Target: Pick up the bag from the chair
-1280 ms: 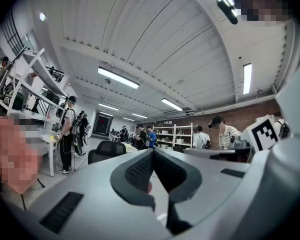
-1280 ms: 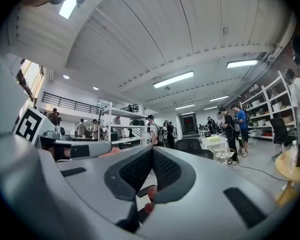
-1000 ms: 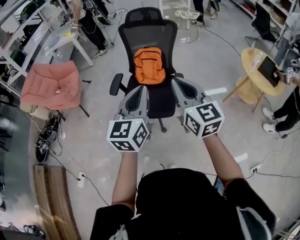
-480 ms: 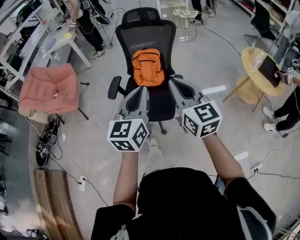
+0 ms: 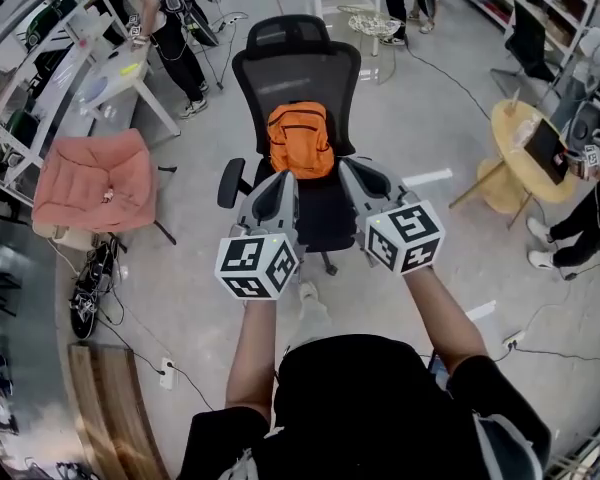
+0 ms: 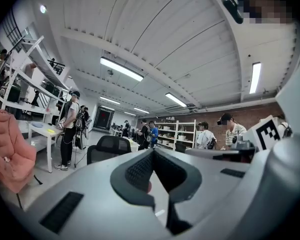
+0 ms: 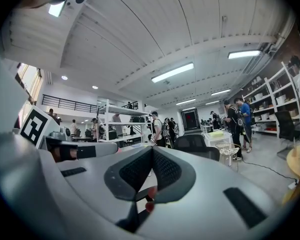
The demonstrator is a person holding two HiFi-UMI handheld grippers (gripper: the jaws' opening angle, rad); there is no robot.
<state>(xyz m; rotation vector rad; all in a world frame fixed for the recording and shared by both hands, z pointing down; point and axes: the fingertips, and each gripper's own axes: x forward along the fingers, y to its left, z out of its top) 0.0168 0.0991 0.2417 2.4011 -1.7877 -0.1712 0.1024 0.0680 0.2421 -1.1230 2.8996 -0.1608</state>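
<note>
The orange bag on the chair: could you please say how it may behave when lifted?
The orange bag looks like soft fabric, so it will probably sag when lifted. It leans against the chair backrest, so a nudge may slump it.

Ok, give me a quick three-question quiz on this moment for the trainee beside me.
1. Where is the orange bag? A: on the black chair, against its backrest. B: on the round wooden table. C: on the floor.
2. True or false: the left gripper holds the bag.
3. Fill in: the jaws of the left gripper and of the right gripper are each ___, with nothing between them.
Key: 1 A; 2 false, its jaws hold nothing; 3 shut.
</note>
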